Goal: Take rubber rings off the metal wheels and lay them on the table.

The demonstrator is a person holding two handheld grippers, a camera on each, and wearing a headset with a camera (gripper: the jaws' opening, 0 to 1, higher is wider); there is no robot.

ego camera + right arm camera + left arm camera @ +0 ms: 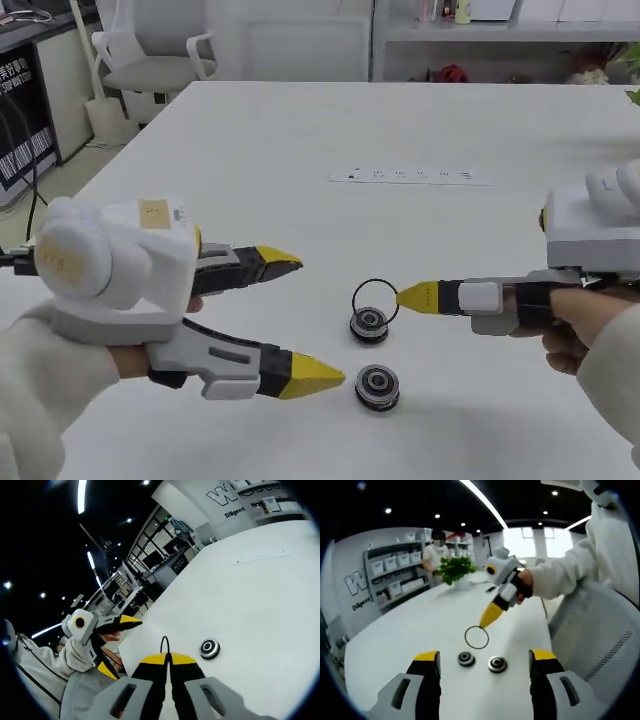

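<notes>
Head view, lower left: L gripper (318, 320) has its jaws spread wide w/ nothing btw them and tips aimed at the wheels, prob. ready to steady one for a pull. Just past its lower tip, bottom centre, near wheel (378, 386) lies flat on table (250, 140). A dark band round its rim looks like rubber on, but it's too small to be sure.

A bit higher in frame is far wheel (369, 323), also flat and apart from the near one. Ring (375, 281) stands right over it, pinched at its right side by R gripper (400, 296), which reaches from the right edge w/ jaws pressed together on the thin loop. Can't tell if the ring's low edge touches the far wheel or hangs clear.

Left gripper view: both wheels sit low centre btw its own open jaws, and the ring hangs from the R gripper tip above them. Right gripper view: the ring is edge-on, sticking up from the closed tips at bottom centre.

My read: this ring is off its wheel and needs laying down. The wheels below it are in the way, so the drop spot should be to one side. There's bare table all round, and the L gripper tip is near the near wheel.

Further back, frame centre, a power strip (410, 176) lies well apart from the work. Past the table edge are a chair (150, 40) upper left and shelves (500, 30) upper right.
</notes>
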